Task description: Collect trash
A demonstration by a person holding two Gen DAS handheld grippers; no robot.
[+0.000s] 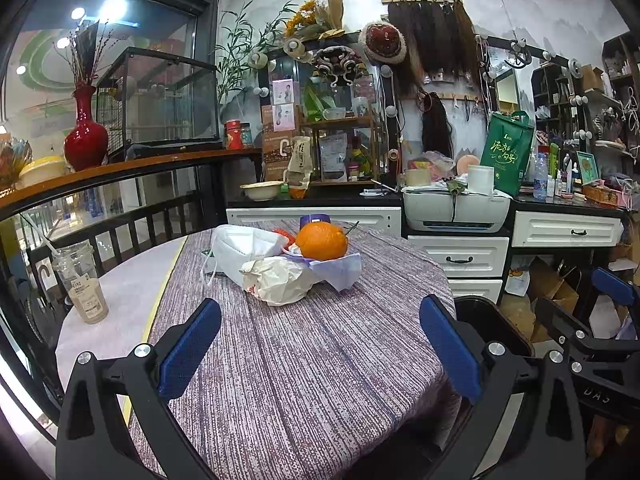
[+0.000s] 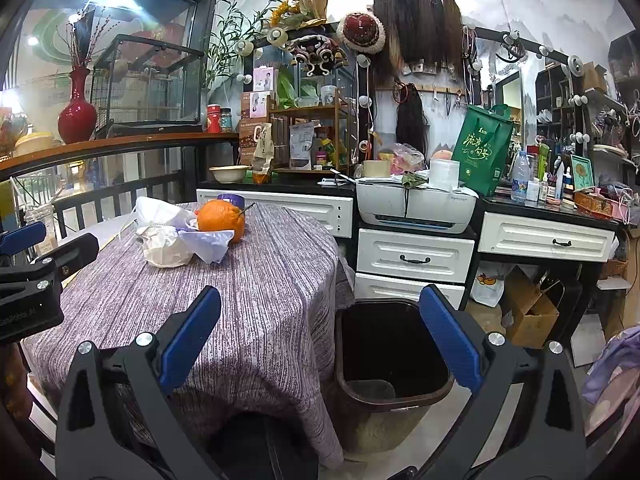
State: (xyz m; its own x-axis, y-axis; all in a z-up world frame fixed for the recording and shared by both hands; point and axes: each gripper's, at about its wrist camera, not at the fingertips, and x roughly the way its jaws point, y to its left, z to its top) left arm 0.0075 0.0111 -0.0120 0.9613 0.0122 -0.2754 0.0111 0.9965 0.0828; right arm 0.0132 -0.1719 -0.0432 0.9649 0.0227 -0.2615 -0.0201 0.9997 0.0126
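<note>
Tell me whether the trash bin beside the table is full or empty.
Nearly empty. The right wrist view looks down into the open black trash bin: dark bare walls, only something pale and flat at the bottom.

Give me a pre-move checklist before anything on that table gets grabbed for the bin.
1. Left tool open and empty: ok.
2. Right tool open and empty: ok.
3. Crumpled paper wrapper nearest on the tablecloth, nothing lying on it: ok.
4. Trash bin upright beside the table, mouth open: ok.
5. Orange is waste rather than food: cannot tell.
6. Face mask clear of the wrapper: cannot tell, they overlap in both views.
</note>
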